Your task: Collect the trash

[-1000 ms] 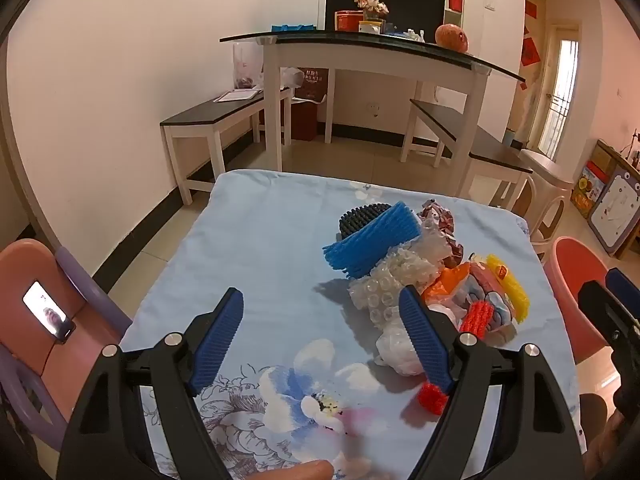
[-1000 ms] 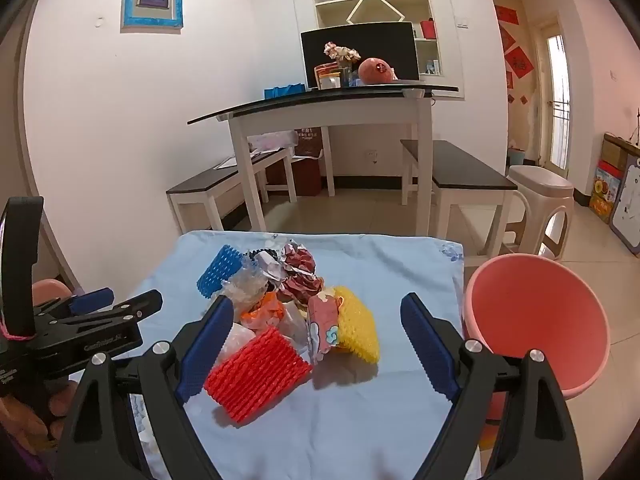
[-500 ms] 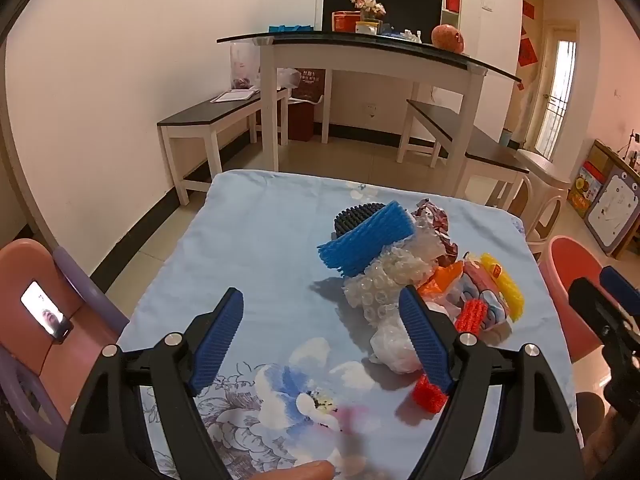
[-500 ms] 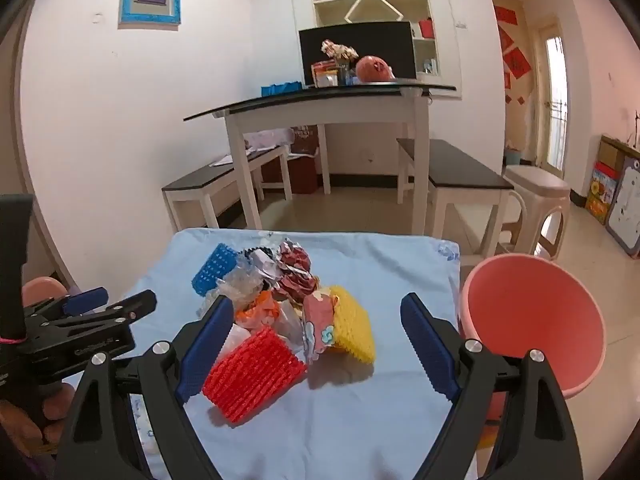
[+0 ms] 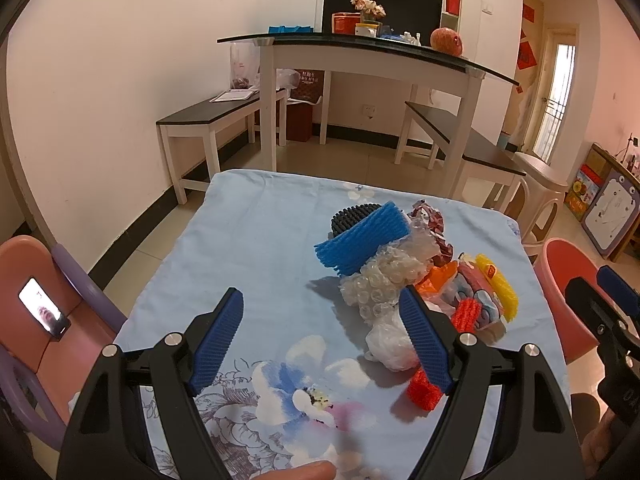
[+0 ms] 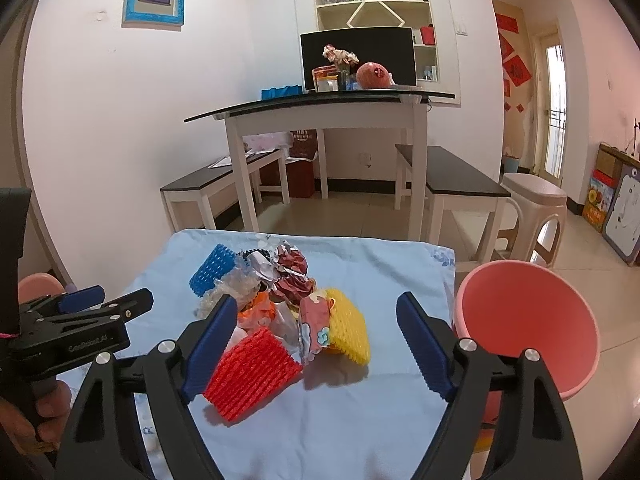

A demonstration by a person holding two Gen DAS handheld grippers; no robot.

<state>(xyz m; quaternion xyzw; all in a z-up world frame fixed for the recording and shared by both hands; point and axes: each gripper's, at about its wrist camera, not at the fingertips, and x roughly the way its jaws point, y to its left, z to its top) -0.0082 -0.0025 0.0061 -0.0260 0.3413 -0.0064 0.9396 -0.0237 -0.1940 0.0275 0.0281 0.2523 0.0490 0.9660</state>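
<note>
Tablecloth (image 6: pixel 360 412) showing pale blue, with a blue, white and pink flower print (image 5: pixel 304 384) at the near end. Foam nets (image 6: pixel 252 372) appearing in red, yellow (image 6: pixel 348 326), blue (image 5: pixel 362 238) and black (image 5: pixel 352 214). Bubble wrap (image 5: pixel 380 280) reading clear-white. Crumpled wrapper (image 6: pixel 294 268) looking dark red and silver, possibly foil. Basin (image 6: pixel 528 328) showing salmon pink. Both grippers, left gripper (image 5: pixel 320 340) and right gripper (image 6: pixel 316 344), wearing black frames with ribbed blue pads.
</note>
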